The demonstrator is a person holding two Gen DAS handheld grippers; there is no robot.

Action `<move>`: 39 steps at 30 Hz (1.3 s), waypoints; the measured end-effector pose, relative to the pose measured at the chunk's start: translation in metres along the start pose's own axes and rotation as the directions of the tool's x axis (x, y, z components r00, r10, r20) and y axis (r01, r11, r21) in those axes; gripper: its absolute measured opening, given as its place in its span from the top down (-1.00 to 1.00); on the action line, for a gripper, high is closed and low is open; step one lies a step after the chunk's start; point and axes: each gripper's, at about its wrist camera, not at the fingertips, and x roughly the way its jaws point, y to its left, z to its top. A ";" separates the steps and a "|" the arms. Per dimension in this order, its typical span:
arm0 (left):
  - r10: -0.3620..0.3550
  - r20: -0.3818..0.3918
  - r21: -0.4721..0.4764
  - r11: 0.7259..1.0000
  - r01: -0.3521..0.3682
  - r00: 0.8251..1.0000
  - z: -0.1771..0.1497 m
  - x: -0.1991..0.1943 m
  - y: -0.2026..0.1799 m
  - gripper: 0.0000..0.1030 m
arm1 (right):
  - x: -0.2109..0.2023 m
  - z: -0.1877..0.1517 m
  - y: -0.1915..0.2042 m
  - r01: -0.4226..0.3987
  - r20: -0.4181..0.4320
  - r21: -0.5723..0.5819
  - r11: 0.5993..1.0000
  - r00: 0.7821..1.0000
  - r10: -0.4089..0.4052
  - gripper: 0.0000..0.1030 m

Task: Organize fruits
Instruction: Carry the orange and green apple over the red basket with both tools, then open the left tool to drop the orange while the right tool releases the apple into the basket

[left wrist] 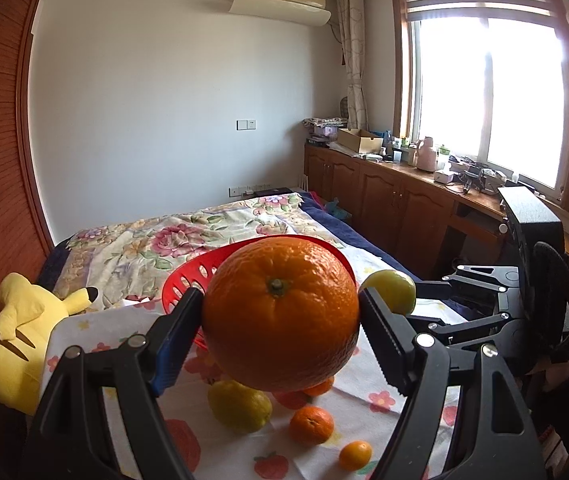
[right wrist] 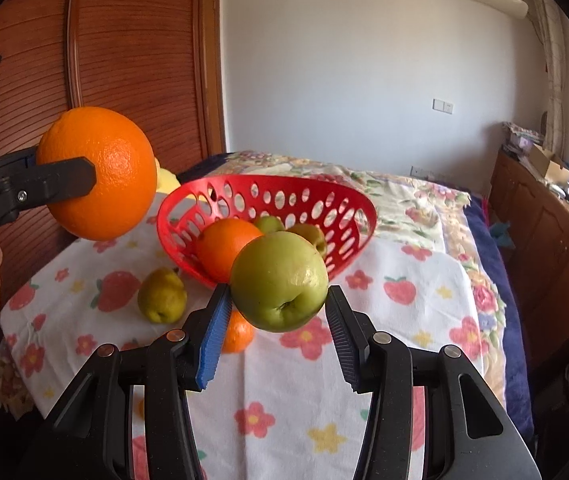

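Note:
My left gripper [left wrist: 280,316] is shut on a large orange [left wrist: 280,312] and holds it in the air in front of the red perforated basket [left wrist: 188,280]. It shows in the right wrist view too, where the orange [right wrist: 98,172] hangs left of the basket [right wrist: 268,204]. My right gripper [right wrist: 278,308] is shut on a green apple [right wrist: 280,282], held above the cloth just before the basket. In the left wrist view that apple [left wrist: 390,292] shows at the right. The basket holds an orange [right wrist: 224,252] and green fruit [right wrist: 270,224].
On the flowered cloth [right wrist: 384,360] lie a yellow-green pear [right wrist: 162,296], a small orange [right wrist: 238,336], a mandarin [left wrist: 310,424] and a tiny orange fruit [left wrist: 354,456]. A yellow plush toy [left wrist: 24,328] lies at the left. Wooden cabinets [left wrist: 384,204] run along the right.

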 end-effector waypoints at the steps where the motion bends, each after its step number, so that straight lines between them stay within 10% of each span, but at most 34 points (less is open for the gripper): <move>1: 0.003 -0.002 -0.003 1.000 -0.003 1.000 0.001 0.003 0.002 -0.52 | 0.004 0.005 0.000 -0.003 -0.001 -0.005 1.000 1.000 0.003 0.05; 13: 0.040 -0.050 -0.026 0.999 -0.041 0.998 0.007 0.054 0.035 -0.52 | 0.070 0.030 -0.006 -0.034 -0.060 -0.049 0.998 0.998 0.031 0.11; 15: 0.042 -0.059 -0.027 0.999 -0.043 0.997 0.008 0.062 0.040 -0.52 | 0.078 0.031 -0.005 -0.037 -0.070 -0.064 0.997 0.997 0.032 0.50; 19: 0.046 -0.083 -0.032 0.998 -0.048 0.996 0.007 0.079 0.047 -0.52 | 0.094 0.030 -0.002 -0.045 -0.099 -0.104 0.994 0.994 0.035 0.57; 39: 0.122 -0.178 0.008 0.992 -0.123 0.977 0.008 0.139 0.062 -0.53 | 0.094 0.027 -0.008 -0.070 -0.067 -0.080 0.994 0.996 0.065 0.49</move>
